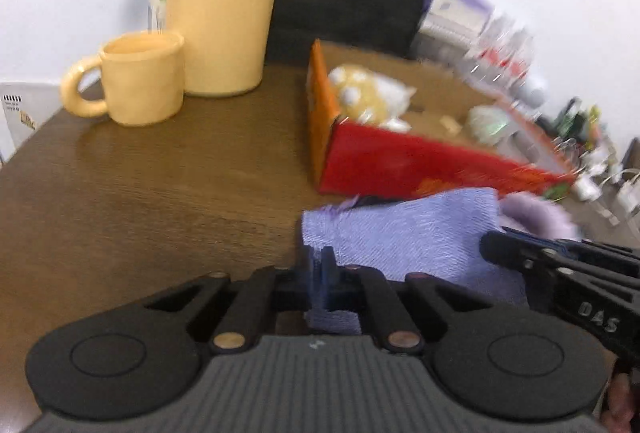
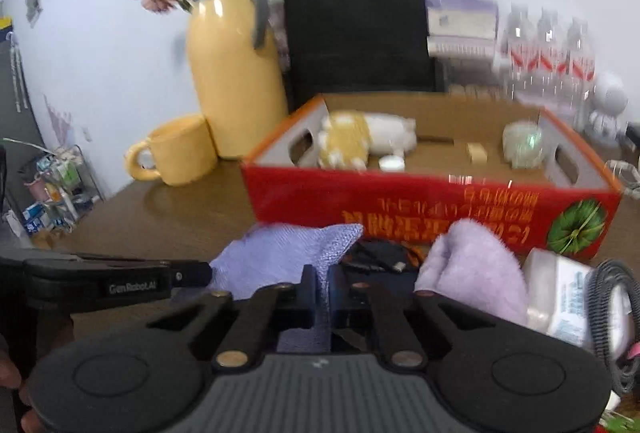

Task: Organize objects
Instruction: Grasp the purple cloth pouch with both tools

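- Brown wooden table (image 1: pixel 140 193) against a white wall; black paper bag (image 2: pixel 352 17) at the back.
- Left gripper (image 1: pixel 319 261): jaws pressed together, pinching the near-left edge of the lavender woven cloth (image 1: pixel 408 233).
- Right gripper (image 2: pixel 319 281): jaws closed on the same cloth's near edge.
- Red cardboard box (image 2: pixel 432 209) just beyond the cloth, plush toy (image 2: pixel 360 141) inside.
- Fluffy purple towel (image 2: pixel 476 265) right of the right gripper.
- Yellow mug (image 1: pixel 140 85) and yellow thermos jug (image 1: pixel 224 5) far left of the box.

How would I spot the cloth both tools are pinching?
Find the red cardboard box on the brown table. Right before its front wall lies a flat lilac woven cloth. The fluffy purple towel beside it is plush and bunched; this one is thin and ribbed.
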`<act>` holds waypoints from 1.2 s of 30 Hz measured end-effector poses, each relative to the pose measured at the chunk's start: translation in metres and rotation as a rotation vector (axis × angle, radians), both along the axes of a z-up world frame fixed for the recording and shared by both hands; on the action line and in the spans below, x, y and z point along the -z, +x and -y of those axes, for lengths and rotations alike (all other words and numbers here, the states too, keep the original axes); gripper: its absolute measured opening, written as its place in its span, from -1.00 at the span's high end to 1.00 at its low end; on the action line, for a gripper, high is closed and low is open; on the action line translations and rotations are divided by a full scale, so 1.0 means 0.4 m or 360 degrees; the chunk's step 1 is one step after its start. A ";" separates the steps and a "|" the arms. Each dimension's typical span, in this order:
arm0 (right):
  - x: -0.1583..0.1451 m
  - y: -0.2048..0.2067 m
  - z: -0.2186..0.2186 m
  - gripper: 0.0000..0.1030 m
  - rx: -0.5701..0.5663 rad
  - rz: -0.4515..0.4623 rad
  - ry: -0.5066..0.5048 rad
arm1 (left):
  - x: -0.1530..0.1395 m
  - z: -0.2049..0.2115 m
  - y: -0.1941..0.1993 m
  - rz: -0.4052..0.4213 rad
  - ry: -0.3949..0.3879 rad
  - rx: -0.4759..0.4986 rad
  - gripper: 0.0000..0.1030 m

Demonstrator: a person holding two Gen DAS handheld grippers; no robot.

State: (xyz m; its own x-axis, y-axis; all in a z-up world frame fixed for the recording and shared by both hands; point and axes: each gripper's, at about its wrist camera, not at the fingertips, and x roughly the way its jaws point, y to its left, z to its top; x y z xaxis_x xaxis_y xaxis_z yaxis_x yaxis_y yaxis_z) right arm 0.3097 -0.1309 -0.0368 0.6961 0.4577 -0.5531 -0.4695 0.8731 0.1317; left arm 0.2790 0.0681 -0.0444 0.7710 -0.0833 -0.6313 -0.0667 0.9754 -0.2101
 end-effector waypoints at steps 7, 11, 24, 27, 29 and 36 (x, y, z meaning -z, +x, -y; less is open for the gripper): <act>-0.079 -0.214 0.083 0.89 -0.0104 0.0108 0.0024 | -0.056 0.117 -0.259 0.0098 -0.0064 0.0122 0.92; -0.043 -0.315 0.166 0.89 -0.0018 0.0004 0.0021 | -0.006 0.187 -0.353 0.0026 -0.0046 0.0147 0.92; 0.076 -0.461 0.287 0.51 0.0255 -0.0113 -0.0054 | 0.071 0.294 -0.475 0.0066 0.0231 0.0254 -0.03; 0.089 -0.475 0.287 0.33 0.0259 -0.0122 -0.0041 | 0.080 0.278 -0.461 0.0027 0.0173 0.0233 -0.02; 0.091 -0.471 0.285 0.33 0.0275 -0.0118 -0.0026 | 0.077 0.279 -0.440 0.0038 0.0190 0.0219 -0.01; 0.093 -0.441 0.231 0.39 0.0232 -0.0053 -0.0217 | 0.087 0.304 -0.389 0.0053 0.0259 0.0304 0.20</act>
